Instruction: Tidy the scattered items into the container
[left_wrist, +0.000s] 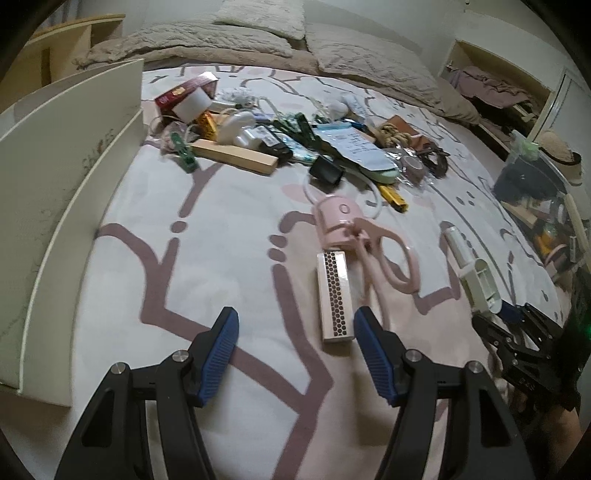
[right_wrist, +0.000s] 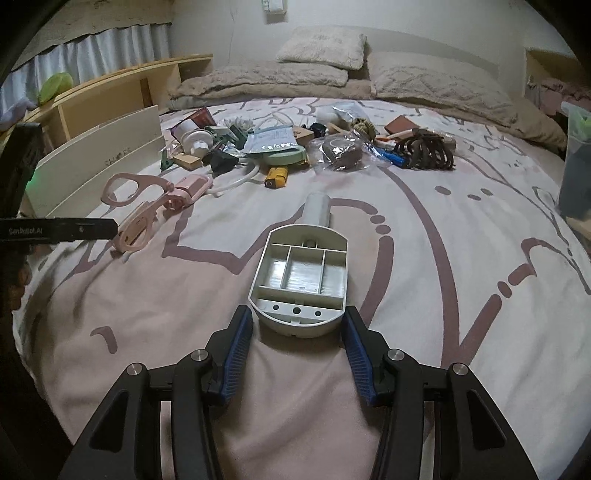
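Nearest the left camera, the left gripper (left_wrist: 295, 326) hangs over the pink-and-white patterned bedspread (left_wrist: 155, 229) with its blue-padded jaws moderately wide and nothing between them; only bare cover lies in the gap. Just beyond its right fingertip lies a pale pink matchbox with a honeycomb striking strip (left_wrist: 333, 295), set lengthwise away from the camera, close to the pad but apart from it. Touching the matchbox's far end is a pink plastic tool with loop handles (left_wrist: 373, 243).

The right gripper (right_wrist: 297, 317) has its jaws spread at either side of the rounded near end of a cream plastic handled piece with open inner compartments (right_wrist: 301, 280). Both pads sit just beside its wall; whether they press on it cannot be told. Its tube handle points away toward the clutter.

To the left of both grippers a broad stretch of bedspread is open up to the cream box panels (left_wrist: 70, 192) standing along the bed's left edge. Farther on, a band of scattered small items (left_wrist: 295, 144) crosses the bed. Behind it lie beige quilted bedding and pillows (right_wrist: 321, 70). A clear container (left_wrist: 535, 192) holding items stands at the bed's right edge.
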